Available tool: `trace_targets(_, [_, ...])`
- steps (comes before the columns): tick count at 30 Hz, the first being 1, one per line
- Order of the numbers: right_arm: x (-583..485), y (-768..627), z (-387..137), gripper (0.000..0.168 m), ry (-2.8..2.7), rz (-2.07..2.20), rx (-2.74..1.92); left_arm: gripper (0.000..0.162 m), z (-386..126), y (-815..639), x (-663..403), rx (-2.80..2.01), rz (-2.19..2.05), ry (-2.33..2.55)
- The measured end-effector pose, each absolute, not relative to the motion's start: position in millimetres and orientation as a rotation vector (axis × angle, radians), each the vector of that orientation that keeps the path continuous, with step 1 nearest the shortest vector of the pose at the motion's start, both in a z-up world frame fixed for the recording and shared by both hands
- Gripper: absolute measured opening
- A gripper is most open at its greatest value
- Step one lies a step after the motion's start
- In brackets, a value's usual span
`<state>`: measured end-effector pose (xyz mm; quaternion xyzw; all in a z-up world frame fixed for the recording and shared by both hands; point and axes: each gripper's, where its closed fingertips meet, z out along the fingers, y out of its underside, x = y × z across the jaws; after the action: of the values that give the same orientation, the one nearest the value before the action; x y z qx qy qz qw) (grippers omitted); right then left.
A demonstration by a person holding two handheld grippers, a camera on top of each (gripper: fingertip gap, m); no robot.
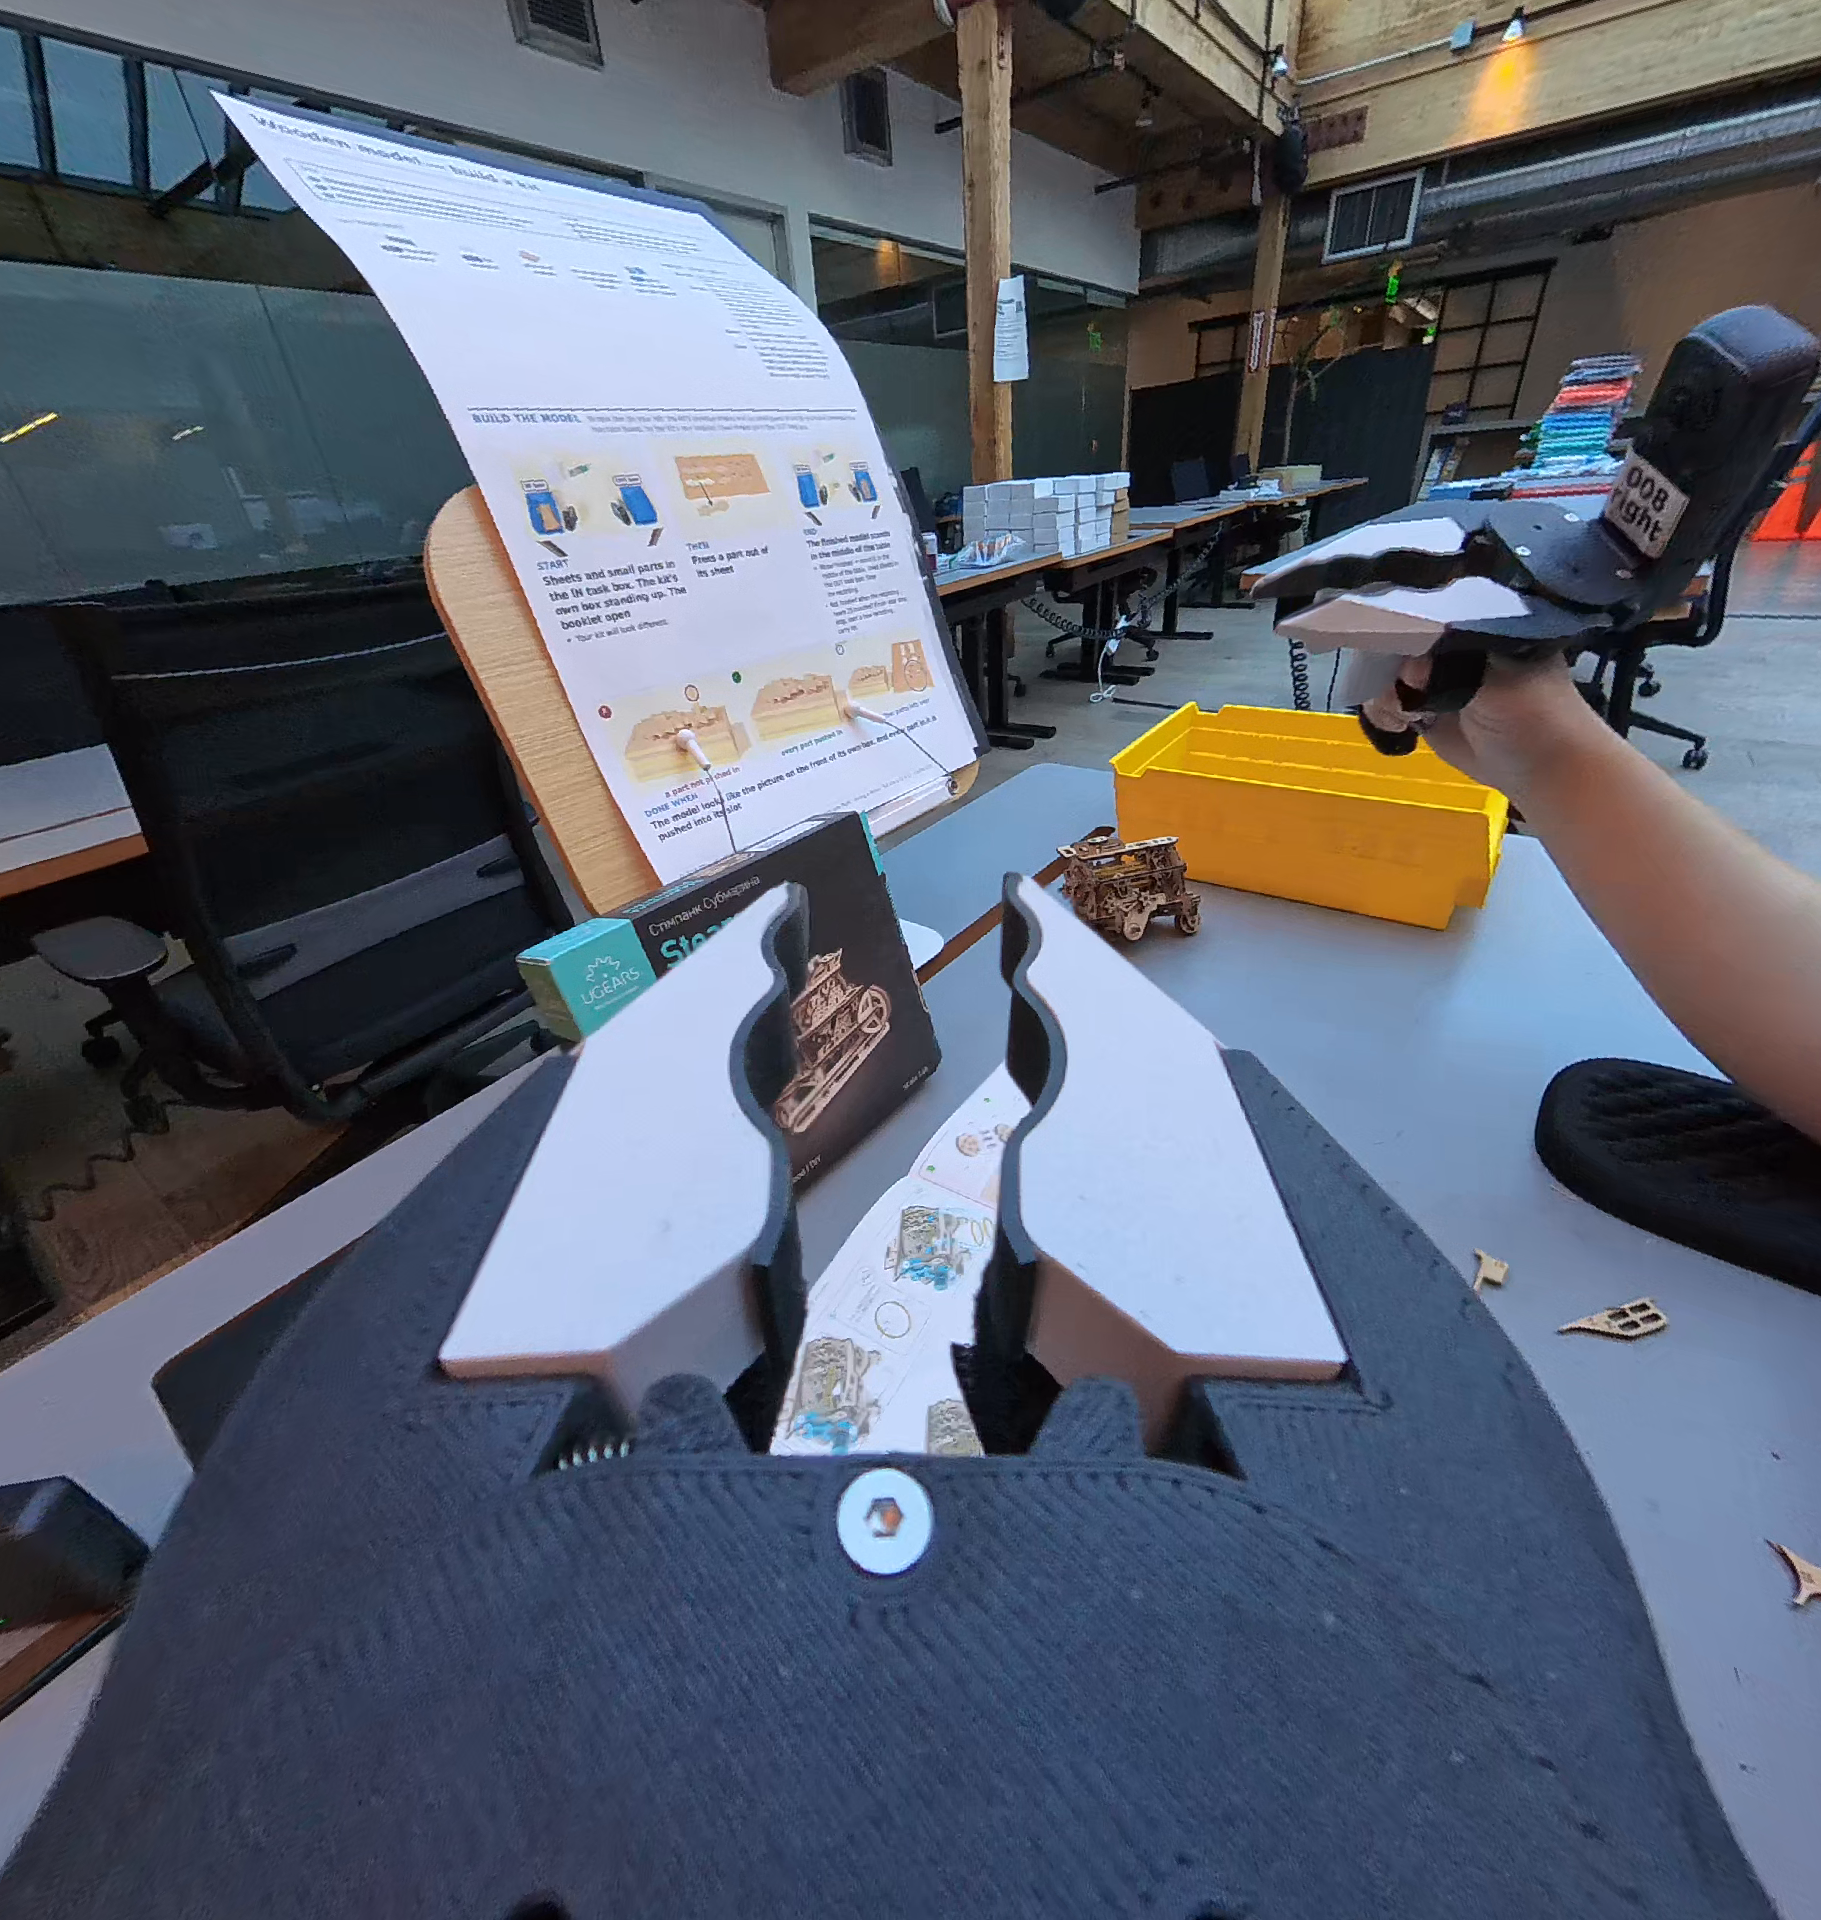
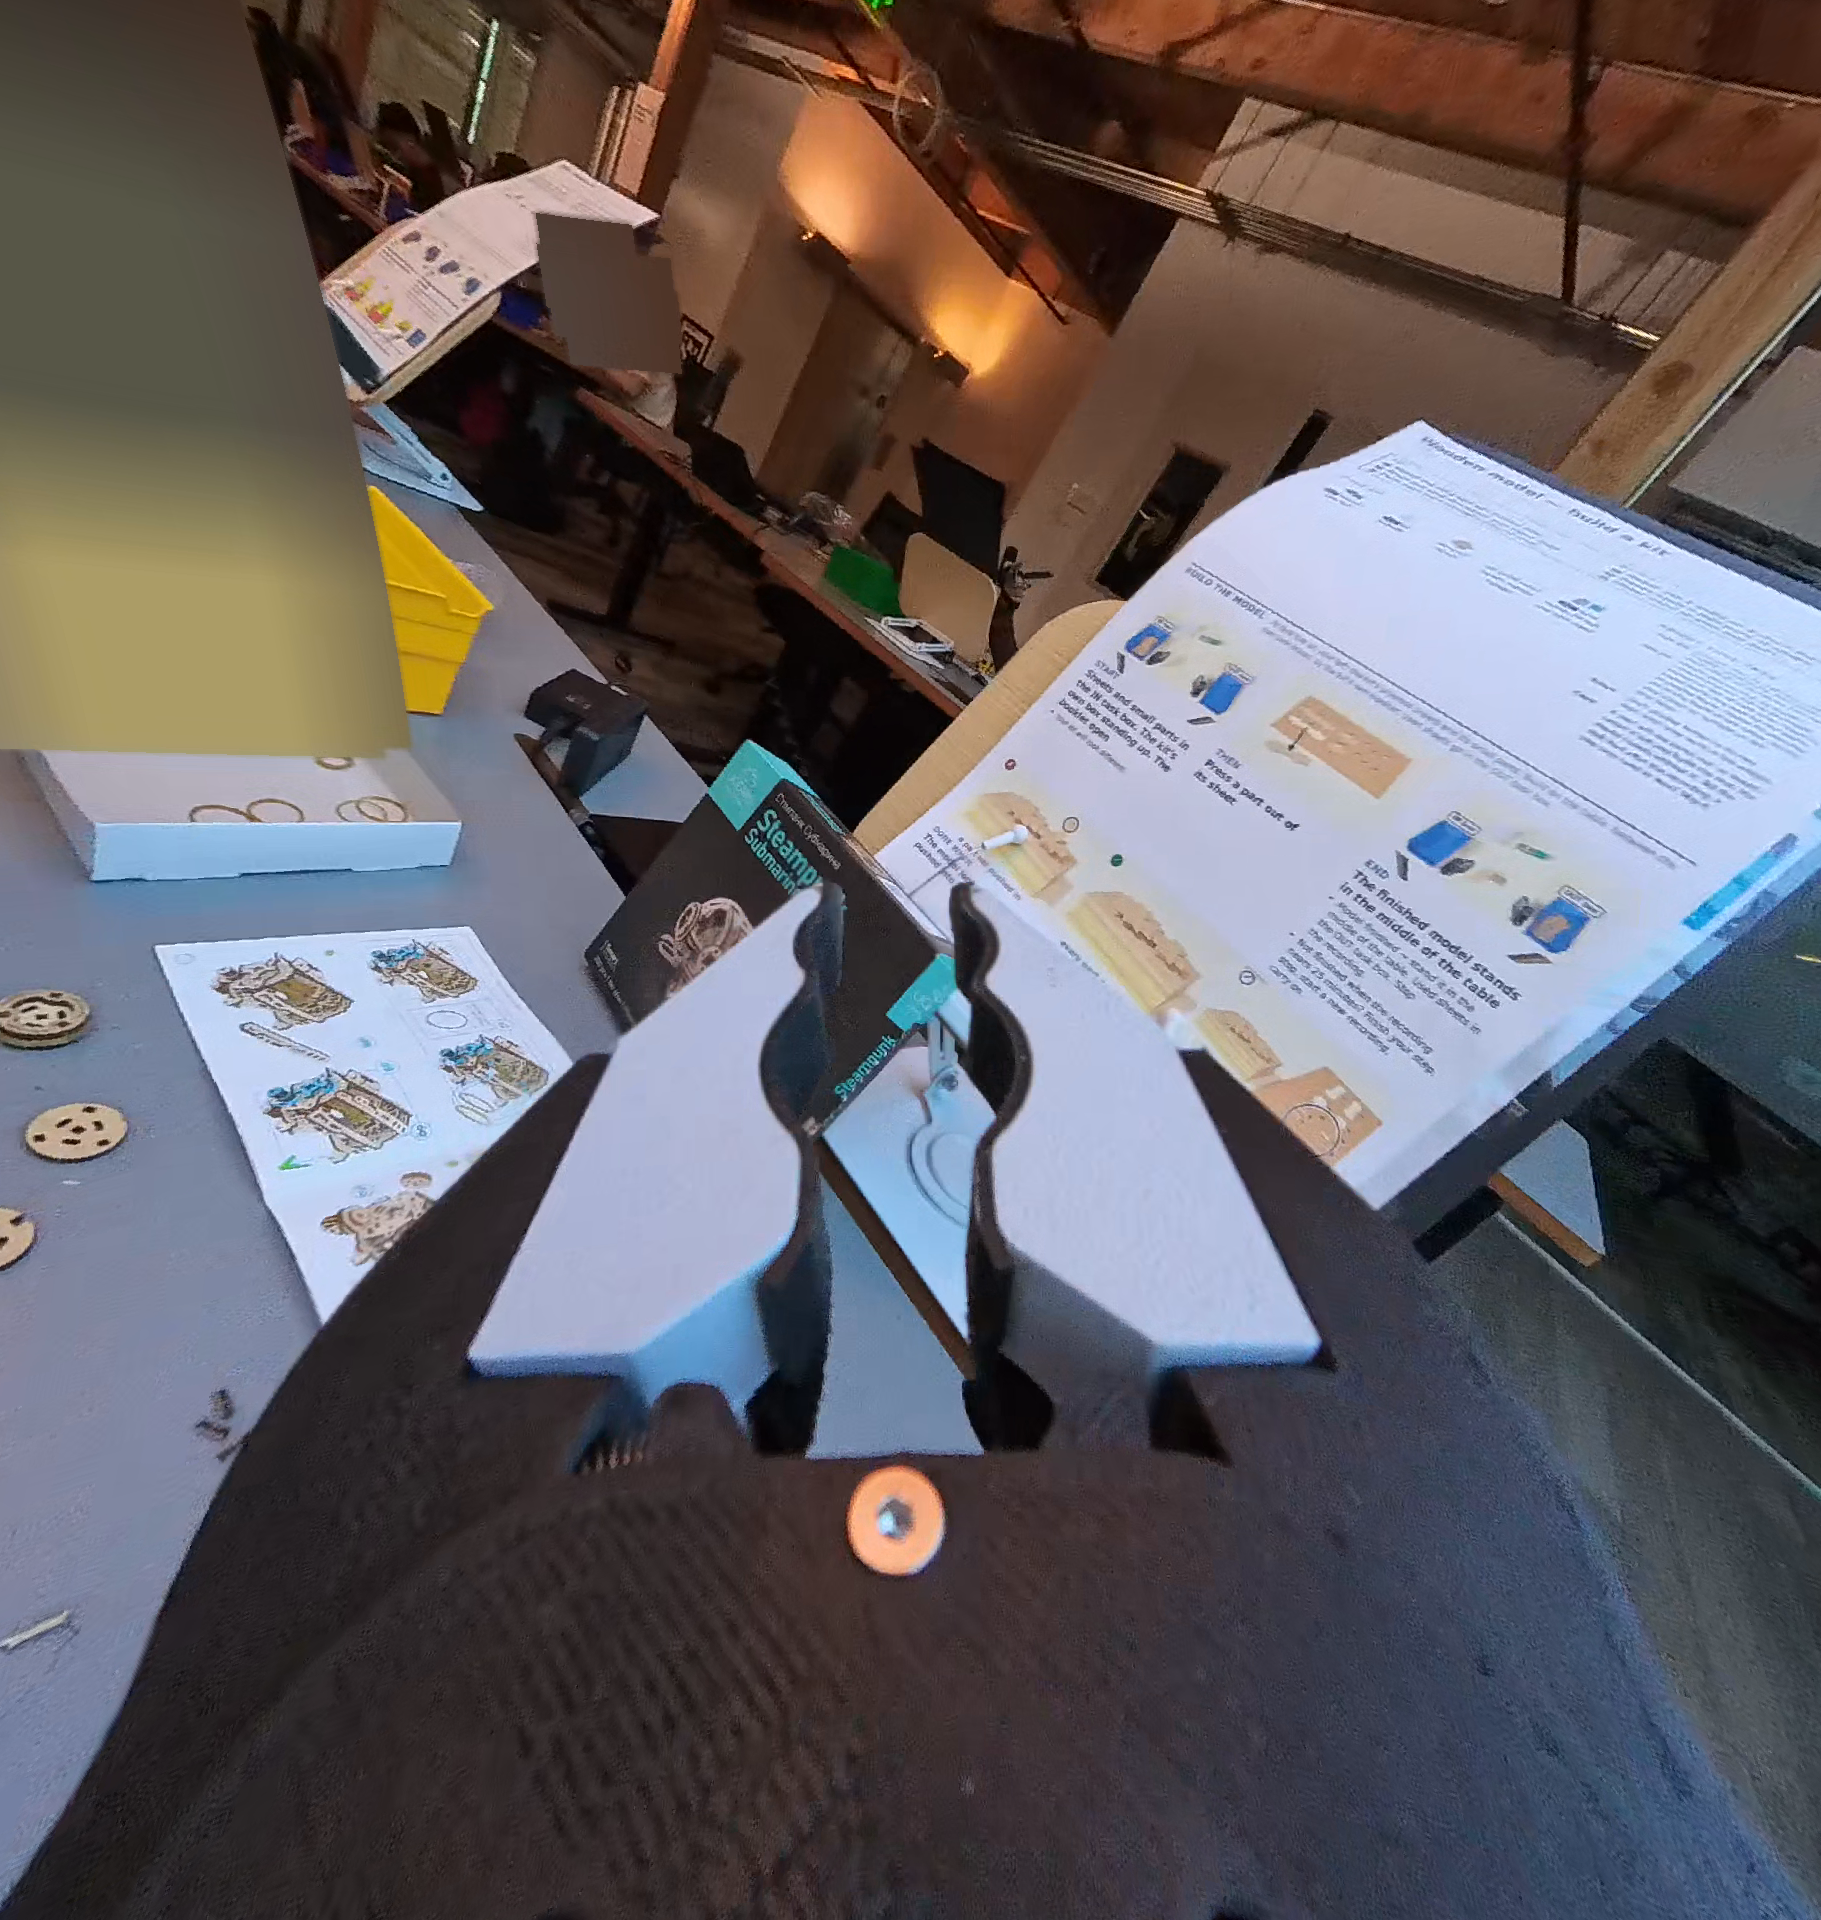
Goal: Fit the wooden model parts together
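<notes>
A small assembled wooden model [image 1: 1129,883] stands on the grey table [image 1: 1353,1039] in front of a yellow bin [image 1: 1301,810]. My left gripper [image 1: 901,914] is open and empty, held low over the table and pointing at the dark kit box [image 1: 781,987] and the open booklet [image 1: 885,1330]. My right gripper [image 1: 1270,608] is held up in the air to the right of the model, well above the table. In the right wrist view the right gripper [image 2: 890,904] is open and empty. Three round wooden discs [image 2: 77,1130] lie loose left of the booklet [image 2: 366,1049].
An instruction sheet on a wooden stand [image 1: 677,468] rises behind the kit box [image 2: 740,904]. A white tray with rubber rings [image 2: 262,821] and a black device [image 2: 584,717] sit further along the table. A black mat [image 1: 1706,1174] and wood scraps [image 1: 1612,1320] lie at the right. One gripper's finger ends stand about 30 centimetres off the other's.
</notes>
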<state>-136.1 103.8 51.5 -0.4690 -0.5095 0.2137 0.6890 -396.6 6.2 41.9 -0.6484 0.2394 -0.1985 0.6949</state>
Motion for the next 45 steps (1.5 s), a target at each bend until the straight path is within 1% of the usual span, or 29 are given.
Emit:
trace_targets(2, [-132.8,107.7,47.1,0.018,-1.135,0.472,-1.073,0.035,41.9,5.3,-393.2,-1.446,-0.459,0.542])
trace_targets(4, [-135.9,108.3,38.4,0.007,-1.169,0.486,-1.096,0.035,40.1,5.7,-390.3,-1.459,-0.459,0.550])
trace_targets(7, [-139.7,115.7,28.6,0.003,-1.179,0.470,-1.129,0.035,37.7,6.0,-384.7,-1.473,-0.457,0.569])
trace_targets(13, [-141.7,122.3,21.8,0.001,-1.165,0.466,-1.131,0.035,34.9,8.8,-387.3,-1.481,-0.454,0.562])
trace_targets(19, [-128.4,126.0,41.4,0.004,-1.045,0.439,-1.059,0.035,37.0,9.1,-397.1,-1.475,-0.468,0.521])
trace_targets(21, [-123.2,126.0,48.0,0.000,-0.994,0.471,-1.042,0.035,38.7,7.8,-398.2,-1.468,-0.472,0.518])
trace_targets(24, [-112.5,130.4,59.0,0.000,-0.896,0.489,-1.027,0.034,38.2,8.5,-401.6,-1.477,-0.462,0.503])
trace_targets(33, [-93.1,135.8,70.8,0.000,-0.795,0.415,-0.970,0.038,37.7,8.8,-407.5,-1.480,-0.475,0.483])
trace_targets(37, [-83.9,136.1,78.6,0.006,-0.723,0.305,-0.908,0.038,36.6,8.8,-407.1,-1.485,-0.470,0.488])
trace_targets(39, [-81.1,133.7,83.2,0.012,-0.705,0.228,-0.856,0.038,36.3,8.6,-406.0,-1.487,-0.470,0.494])
trace_targets(41, [-84.0,132.9,82.1,0.013,-0.725,0.188,-0.841,0.038,35.4,8.7,-405.5,-1.493,-0.466,0.498])
trace_targets(43, [-86.9,135.8,79.9,0.021,-0.731,0.174,-0.857,0.038,34.6,8.9,-405.1,-1.497,-0.463,0.501])
trace_targets(45, [-90.4,136.3,77.5,0.021,-0.741,0.181,-0.859,0.038,33.5,9.3,-404.9,-1.503,-0.460,0.504])
